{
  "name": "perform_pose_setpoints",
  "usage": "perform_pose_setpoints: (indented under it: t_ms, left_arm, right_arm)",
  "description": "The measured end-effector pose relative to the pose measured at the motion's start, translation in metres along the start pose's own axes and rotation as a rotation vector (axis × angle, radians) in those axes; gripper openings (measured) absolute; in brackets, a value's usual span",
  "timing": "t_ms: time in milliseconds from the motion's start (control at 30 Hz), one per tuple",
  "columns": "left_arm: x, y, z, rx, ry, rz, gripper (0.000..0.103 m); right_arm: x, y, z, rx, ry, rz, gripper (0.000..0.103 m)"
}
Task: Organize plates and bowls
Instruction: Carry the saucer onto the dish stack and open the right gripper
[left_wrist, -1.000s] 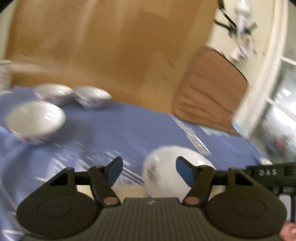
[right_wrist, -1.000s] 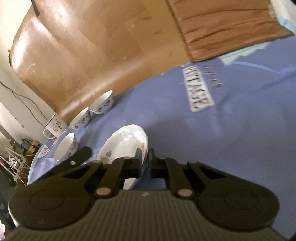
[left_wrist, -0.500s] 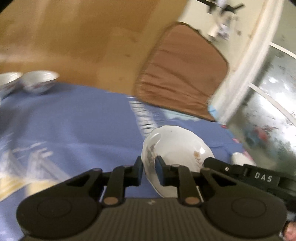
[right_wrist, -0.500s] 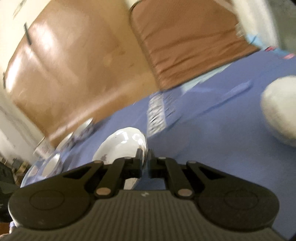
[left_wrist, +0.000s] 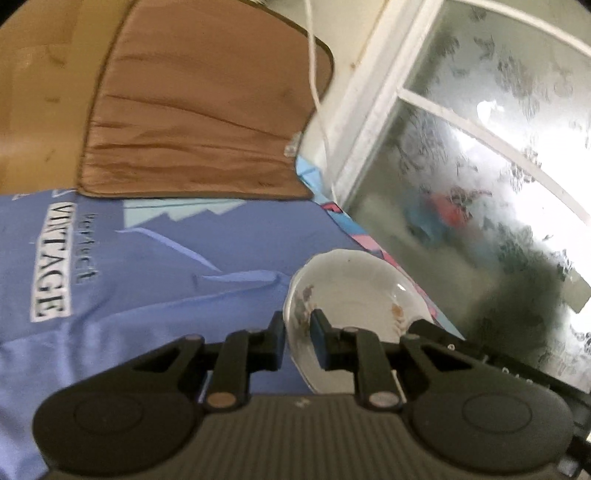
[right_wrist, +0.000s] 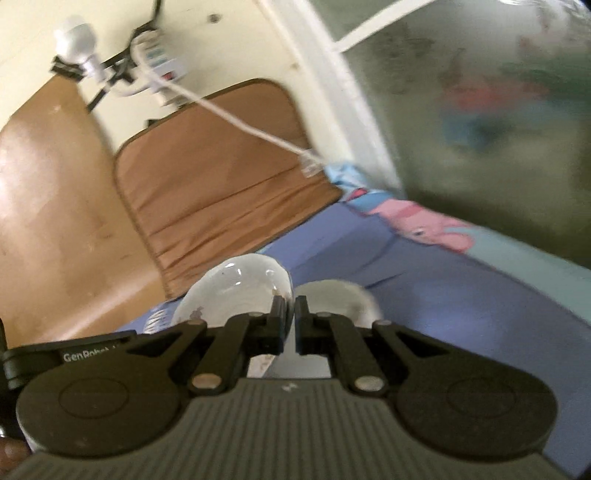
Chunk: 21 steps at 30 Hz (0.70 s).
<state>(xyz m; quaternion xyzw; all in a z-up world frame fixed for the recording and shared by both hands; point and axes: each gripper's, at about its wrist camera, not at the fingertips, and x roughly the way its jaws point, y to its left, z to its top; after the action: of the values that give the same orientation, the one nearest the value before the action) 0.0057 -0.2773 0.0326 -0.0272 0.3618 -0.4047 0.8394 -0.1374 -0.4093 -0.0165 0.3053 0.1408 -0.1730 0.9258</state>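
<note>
Here, in the left wrist view, the left gripper (left_wrist: 297, 332) is clamped on the rim of a white plate (left_wrist: 354, 291), one finger outside the rim and one inside the dish. The plate is tilted and held above the blue cloth (left_wrist: 147, 280), near the cloth's edge by the window (left_wrist: 480, 166). Part of the right gripper (left_wrist: 491, 362) shows just beyond the plate, at its far side. A brown cushion (left_wrist: 199, 125) leans against the wall behind the cloth, with a white cable (left_wrist: 317, 85) hanging across it. In the right wrist view, the right gripper (right_wrist: 290, 319) is closed on the same plate's (right_wrist: 236, 291) rim, its fingers nearly together. Just right of them lies a second white dish (right_wrist: 340, 299), blurred, on the cloth (right_wrist: 461, 302). The cushion (right_wrist: 221, 177) and cable (right_wrist: 236, 118) stand behind.
</note>
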Motion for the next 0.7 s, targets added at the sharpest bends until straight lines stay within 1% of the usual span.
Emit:
perform_pose_setpoints:
  t_ms: [167, 233, 267, 300, 333, 367, 400, 433, 600, 700]
  left_arm:
    - [0.016, -0.009, -0.004, 0.028, 0.028, 0.031, 0.017]
    - [0.014, -0.012, -0.006, 0.056, 0.014, 0.063, 0.019]
    - [0.012, -0.013, -0.006, 0.069, 0.006, 0.07, 0.023]
    - [0.008, -0.013, -0.006, 0.08, -0.006, 0.075, 0.024]
    - [0.003, -0.012, -0.006, 0.085, -0.018, 0.08, 0.025]
    - [-0.002, -0.01, -0.006, 0.087, -0.033, 0.085, 0.027]
    - [-0.008, -0.006, -0.007, 0.088, -0.046, 0.094, 0.027]
    - [-0.013, -0.003, -0.006, 0.088, -0.058, 0.103, 0.027]
    - [-0.04, 0.032, -0.013, 0.074, -0.097, 0.181, 0.028]
    - [-0.059, 0.063, -0.021, 0.051, -0.109, 0.263, 0.029]
  right_arm:
    - [0.005, -0.014, -0.003, 0.002, -0.004, -0.04, 0.008]
    - [0.004, -0.014, -0.004, -0.001, -0.018, -0.056, 0.014]
    - [0.003, -0.013, -0.005, -0.002, -0.042, -0.06, 0.015]
    - [0.0, -0.012, -0.006, -0.013, -0.056, -0.07, 0.016]
    - [-0.003, -0.009, -0.006, -0.028, -0.077, -0.087, 0.019]
    - [-0.005, -0.007, -0.006, -0.039, -0.102, -0.114, 0.025]
    - [-0.008, -0.006, -0.007, -0.048, -0.135, -0.136, 0.04]
    - [-0.012, -0.005, -0.007, -0.052, -0.16, -0.145, 0.043]
    - [-0.021, 0.003, -0.009, -0.076, -0.2, -0.129, 0.043]
    - [-0.019, 0.02, -0.014, -0.109, -0.184, -0.087, 0.043]
